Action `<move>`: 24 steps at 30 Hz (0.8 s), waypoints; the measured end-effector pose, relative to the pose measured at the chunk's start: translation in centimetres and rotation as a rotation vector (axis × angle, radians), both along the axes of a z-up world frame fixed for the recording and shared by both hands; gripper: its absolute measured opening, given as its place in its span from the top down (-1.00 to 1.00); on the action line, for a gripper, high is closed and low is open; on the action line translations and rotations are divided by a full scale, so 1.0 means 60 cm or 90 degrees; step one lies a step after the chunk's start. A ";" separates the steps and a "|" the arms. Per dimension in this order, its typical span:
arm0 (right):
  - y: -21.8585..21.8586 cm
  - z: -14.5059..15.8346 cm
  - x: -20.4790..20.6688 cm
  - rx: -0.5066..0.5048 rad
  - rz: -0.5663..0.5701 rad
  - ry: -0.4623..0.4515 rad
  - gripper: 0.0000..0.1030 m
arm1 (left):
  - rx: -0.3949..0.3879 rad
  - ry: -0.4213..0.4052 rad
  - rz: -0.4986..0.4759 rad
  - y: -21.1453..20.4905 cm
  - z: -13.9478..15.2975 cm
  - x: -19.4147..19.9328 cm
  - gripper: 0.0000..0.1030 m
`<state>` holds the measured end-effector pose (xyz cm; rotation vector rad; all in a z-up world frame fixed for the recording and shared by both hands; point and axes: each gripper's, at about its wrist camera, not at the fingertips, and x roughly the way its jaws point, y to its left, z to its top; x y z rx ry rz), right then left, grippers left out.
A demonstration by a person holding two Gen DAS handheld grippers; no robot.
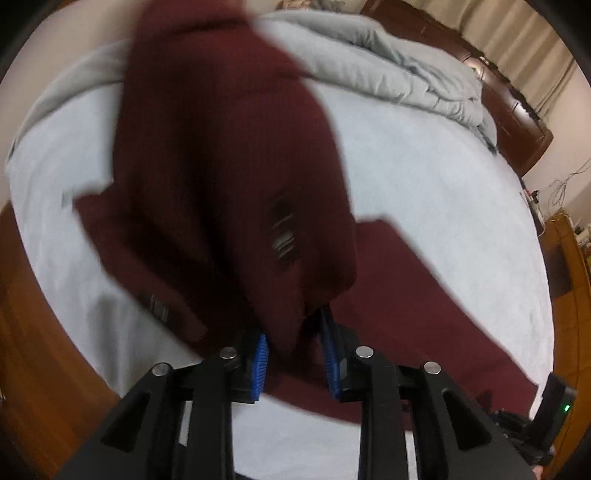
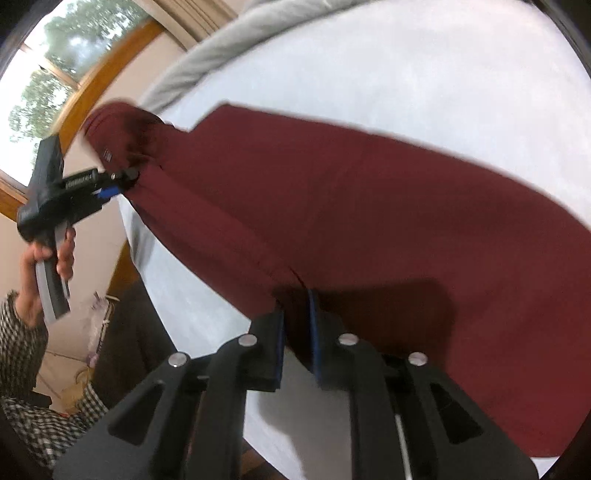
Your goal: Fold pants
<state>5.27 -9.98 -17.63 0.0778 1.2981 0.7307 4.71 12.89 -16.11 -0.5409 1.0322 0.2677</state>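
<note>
1. Your left gripper (image 1: 295,354) is closest in its own camera. Its blue pads (image 1: 260,365) are squeezed onto a bunch of the dark red pants (image 1: 229,166), so it is clenched on the cloth.
2. The part of the pants you hold there is lifted up off the bed (image 1: 424,177) and fills the middle of that view. It is blurry.
3. Your right gripper (image 2: 297,332) is closest in the other camera. Its two pads are pressed onto an edge of the pants (image 2: 332,206), so it is gripping them too.
4. From the right gripper the pants stretch away across the white bed (image 2: 443,74) to the left gripper (image 2: 122,184), which pinches the far end of the cloth by the bed's side edge.
5. Your left hand (image 2: 44,258) is wrapped around that gripper's handle, and your checked sleeve (image 2: 22,347) shows below it.
6. Part of the pants lies flat on the bed near its front edge, to the right of the lifted part in the left camera.
7. Farther back, a grey blanket (image 1: 388,62) is bunched up along the far edge of the bed.
8. Behind the blanket is a dark brown headboard (image 1: 509,107), with pale curtains (image 1: 517,33) past it.
9. In the right camera, a window (image 2: 55,66) with a wooden frame shows green trees outside.
</note>
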 end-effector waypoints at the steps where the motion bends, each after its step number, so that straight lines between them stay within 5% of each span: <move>1: 0.006 -0.005 -0.005 -0.015 0.005 -0.005 0.70 | -0.012 -0.004 0.006 0.004 -0.017 -0.003 0.51; 3: 0.011 -0.003 -0.009 -0.027 0.008 -0.012 0.64 | -0.038 -0.006 0.013 0.015 -0.047 -0.006 0.50; 5: 0.012 0.002 -0.011 -0.026 0.004 -0.006 0.52 | -0.074 -0.016 0.016 0.027 -0.057 -0.014 0.26; 6: 0.012 0.006 -0.011 -0.026 0.004 -0.004 0.32 | -0.110 -0.030 0.021 0.048 -0.069 -0.020 0.21; 7: 0.013 0.012 -0.013 -0.025 0.004 -0.005 0.02 | -0.139 -0.045 0.028 0.056 -0.070 -0.021 0.06; 8: 0.012 0.022 -0.018 -0.026 0.003 -0.018 -0.07 | -0.172 -0.063 0.030 0.068 -0.069 -0.019 -0.17; 14: 0.017 0.064 -0.034 -0.025 0.013 -0.081 -0.09 | -0.344 -0.068 0.119 0.127 -0.100 -0.021 -0.21; 19: 0.082 0.088 -0.045 0.001 0.085 -0.105 -0.09 | -0.351 -0.089 0.180 0.182 -0.079 -0.067 -0.39; 24: 0.147 0.068 -0.041 0.003 0.129 -0.084 -0.09 | -0.353 -0.108 0.239 0.243 -0.080 -0.088 -0.32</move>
